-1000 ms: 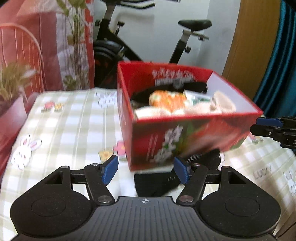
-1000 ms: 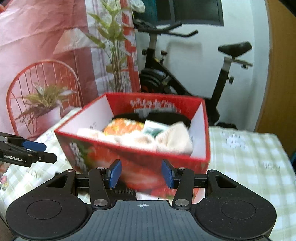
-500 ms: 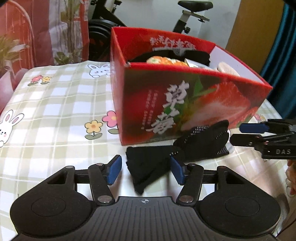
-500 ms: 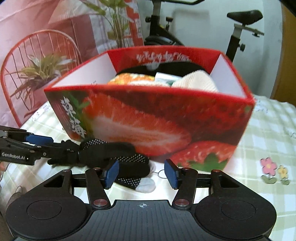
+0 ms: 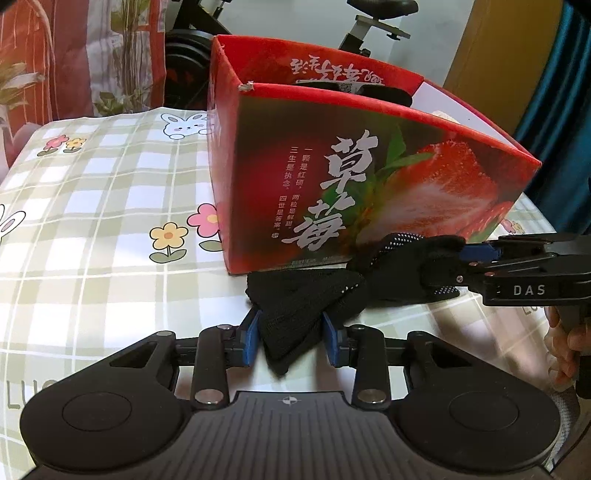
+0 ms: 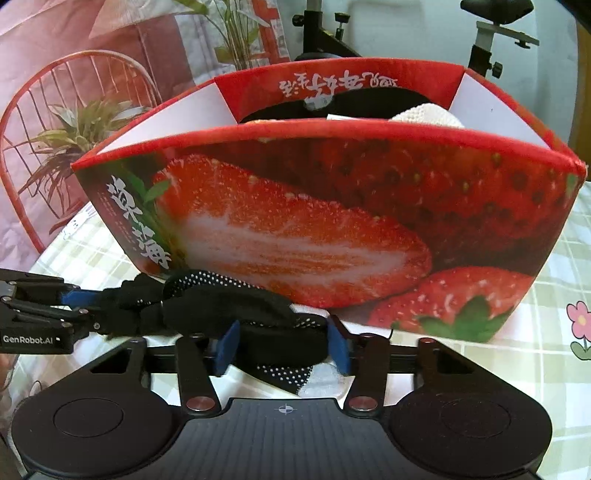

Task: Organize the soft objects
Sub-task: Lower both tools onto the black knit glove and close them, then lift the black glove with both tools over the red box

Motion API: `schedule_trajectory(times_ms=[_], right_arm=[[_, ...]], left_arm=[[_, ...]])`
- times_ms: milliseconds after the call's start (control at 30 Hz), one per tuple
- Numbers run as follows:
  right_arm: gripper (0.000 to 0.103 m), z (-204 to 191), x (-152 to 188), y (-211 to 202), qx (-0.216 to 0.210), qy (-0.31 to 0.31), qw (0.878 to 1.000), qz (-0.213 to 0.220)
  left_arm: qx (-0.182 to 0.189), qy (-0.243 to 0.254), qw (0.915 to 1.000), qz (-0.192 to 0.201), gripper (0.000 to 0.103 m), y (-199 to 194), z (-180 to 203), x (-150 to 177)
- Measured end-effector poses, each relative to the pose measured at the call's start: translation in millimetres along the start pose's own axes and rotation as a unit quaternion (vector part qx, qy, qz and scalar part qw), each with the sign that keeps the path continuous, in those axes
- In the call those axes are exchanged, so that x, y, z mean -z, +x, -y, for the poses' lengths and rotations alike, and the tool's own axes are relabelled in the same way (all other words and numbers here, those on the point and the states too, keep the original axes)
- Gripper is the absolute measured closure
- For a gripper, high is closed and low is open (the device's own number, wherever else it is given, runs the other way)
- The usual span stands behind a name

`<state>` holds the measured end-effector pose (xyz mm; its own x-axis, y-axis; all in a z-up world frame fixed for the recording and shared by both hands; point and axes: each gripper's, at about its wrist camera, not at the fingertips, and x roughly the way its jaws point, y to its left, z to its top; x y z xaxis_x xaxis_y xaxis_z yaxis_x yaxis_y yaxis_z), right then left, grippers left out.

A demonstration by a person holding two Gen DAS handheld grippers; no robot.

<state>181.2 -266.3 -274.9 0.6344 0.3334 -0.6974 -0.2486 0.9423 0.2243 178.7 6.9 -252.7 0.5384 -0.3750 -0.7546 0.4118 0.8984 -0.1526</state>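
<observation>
A black sock with white grip dots (image 5: pixel 314 291) lies on the checked tablecloth against the front of the red strawberry box (image 5: pixel 369 166). My left gripper (image 5: pixel 291 338) has its jaws closing, and its blue pads touch both sides of the sock's near end. My right gripper (image 6: pixel 282 347) is also closing, with the other end of the sock (image 6: pixel 258 317) filling the gap between its pads. Each gripper shows in the other's view: the right gripper (image 5: pixel 465 264) at the right edge, the left gripper (image 6: pixel 88 306) at the left edge. The box (image 6: pixel 332 206) holds a cream soft item (image 6: pixel 424 116).
The tablecloth (image 5: pixel 110 221) with bunnies and flowers spreads left of the box. A person's hand (image 5: pixel 565 350) holds the right gripper's handle. Behind the table stand an exercise bike (image 6: pixel 491 33), a red wire chair (image 6: pixel 74 92) and a potted plant (image 6: pixel 74 136).
Both grippers came down toward the table, so the box now towers and hides most of its contents. The jaws of both narrowed around the two ends of the black sock.
</observation>
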Motion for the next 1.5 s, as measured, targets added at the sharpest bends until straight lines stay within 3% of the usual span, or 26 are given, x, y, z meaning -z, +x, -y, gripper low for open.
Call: schedule_trajectory(times_ms=[100,300,533,767,1500], right_arm=[[0.078,0,3,-1,-0.005,0.002,1.0,-0.001],[0.087,-2,9,-4,-0.013,0.007,1.0,-0.002],[0.089,-2,22,-16,-0.019,0.031,0.999,-0.003],[0.09,-6,28,-29,-0.01,0.017,1.0,0.006],[0.09,-13,-20,-108,-0.018,-0.015,0.992,0.127]], left_arm=[[-0.001,0.0,1.0,0.001,0.066,0,1,0],[-0.005,0.007,1.0,0.0,0.066,0,6,2],[0.003,-0.003,1.0,0.002,0.071,-7,11,10],[0.011,0.001,0.9999,0.006,0.076,-13,18,11],[0.017,0.039,0.9919,0.119,0.076,-82,41,-32]])
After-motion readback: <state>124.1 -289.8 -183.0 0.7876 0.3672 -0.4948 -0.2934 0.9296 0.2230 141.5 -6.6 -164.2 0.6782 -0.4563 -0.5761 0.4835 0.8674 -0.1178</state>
